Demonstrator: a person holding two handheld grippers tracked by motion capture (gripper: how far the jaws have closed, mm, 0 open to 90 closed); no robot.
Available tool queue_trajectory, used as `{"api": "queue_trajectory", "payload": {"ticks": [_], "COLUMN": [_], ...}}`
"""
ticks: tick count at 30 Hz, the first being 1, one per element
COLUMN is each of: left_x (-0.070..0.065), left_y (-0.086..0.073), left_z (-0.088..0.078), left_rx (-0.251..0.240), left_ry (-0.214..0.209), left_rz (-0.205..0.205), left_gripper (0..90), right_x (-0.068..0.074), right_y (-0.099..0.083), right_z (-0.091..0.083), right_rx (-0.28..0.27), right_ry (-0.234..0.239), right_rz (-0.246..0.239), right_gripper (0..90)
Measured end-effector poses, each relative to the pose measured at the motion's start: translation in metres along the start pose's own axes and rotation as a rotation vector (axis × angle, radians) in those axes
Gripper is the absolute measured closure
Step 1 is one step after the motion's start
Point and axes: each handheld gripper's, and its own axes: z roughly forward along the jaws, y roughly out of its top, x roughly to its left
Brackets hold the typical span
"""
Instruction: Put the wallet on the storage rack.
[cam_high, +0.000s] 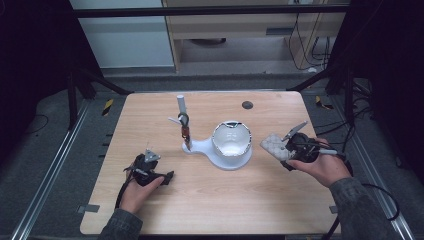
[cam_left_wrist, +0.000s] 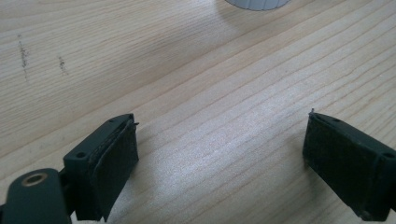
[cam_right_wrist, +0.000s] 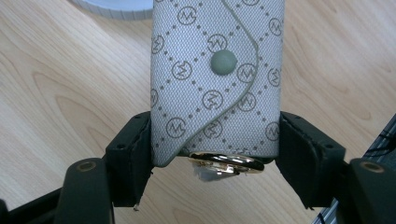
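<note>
On the wooden worktop, the right hand-held gripper clamps a grey monogrammed key pouch with a gold ring at the right side, just right of the white stand, while the left hand-held gripper rests near-left with jaws spread wide, holding nothing.

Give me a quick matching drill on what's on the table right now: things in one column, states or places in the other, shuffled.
Things:
1. left gripper
2. pouch
3. bowl
4. gold ring

States or places:
A. at the pouch's near end, between the jaws
B. open, over bare table
C. on the white stand, mid-table
D. clamped in the right gripper

Pairs: 1-B, 2-D, 3-C, 4-A
</note>
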Motion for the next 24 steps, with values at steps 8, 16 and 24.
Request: {"api": "queue_trajectory", "payload": {"ticks": [8,16,24], "left_x": [0.000,0.000,0.000], "left_y": [0.000,0.000,-0.001], "left_z": [0.000,0.000,0.000], "left_rx": [-0.002,-0.003,-0.006], "left_ry": [-0.001,-0.001,-0.001], "left_rz": [-0.002,-0.002,-0.005], "left_gripper": [9.1,9.1,9.1], "right_x": [0.011,0.024,0.035], "right_y": [0.026,0.054,0.072], "right_z": [-0.009,-0.010,-0.002], "right_rx": [-0.009,-0.003,0.016], "right_ry": [0.001,0.007,0.022], "right_rz": [-0.069,-0.131,-0.171], "right_gripper": [31.5,31.5,31.5]}}
